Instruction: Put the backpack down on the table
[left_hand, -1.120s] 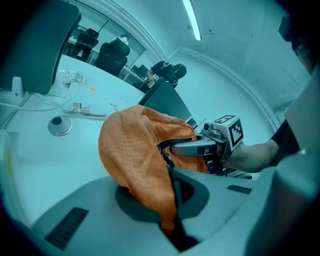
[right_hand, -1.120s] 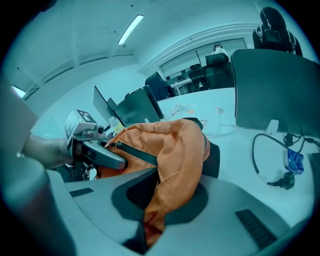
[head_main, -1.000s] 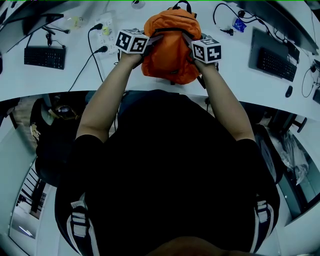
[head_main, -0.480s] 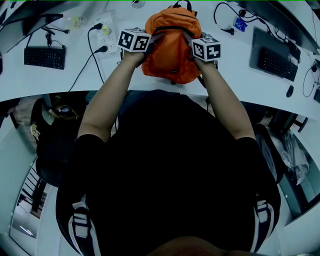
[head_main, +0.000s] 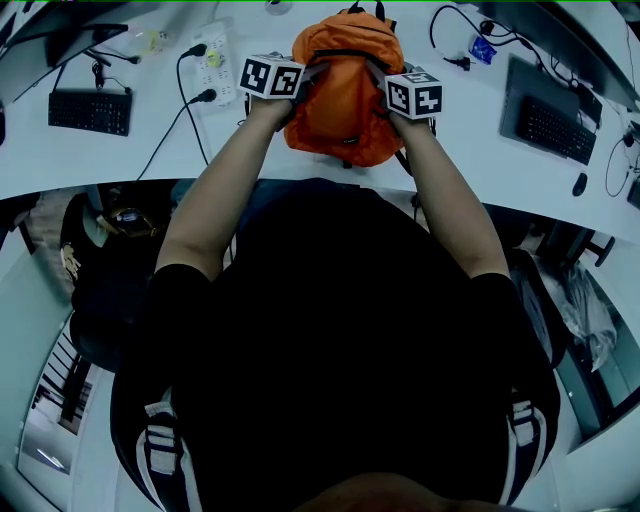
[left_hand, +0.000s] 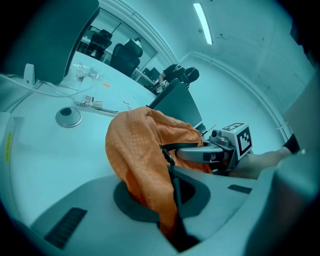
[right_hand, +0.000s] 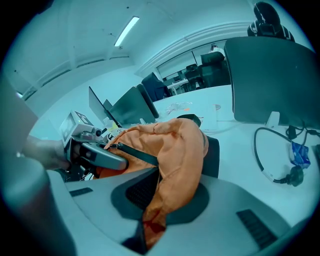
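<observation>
You work under a ceiling strip light (left_hand: 202, 22); every view looks teal-tinted, dark at corners, fisheye-bent at edges.

— Any lettering, brand or number to read here?
— None. The cube at the left (head_main: 271, 77) and the cube at the right (head_main: 414, 96) carry black-and-white square patterns. They are blocks only, with no letters or digits.
— The keyboards?
— The left keyboard (head_main: 90, 110) and the right keyboard (head_main: 553, 128) are too small and dark for any key legend to show.
— The blue packet (head_main: 479, 50) on the table?
— It is too small to make out any print.
</observation>
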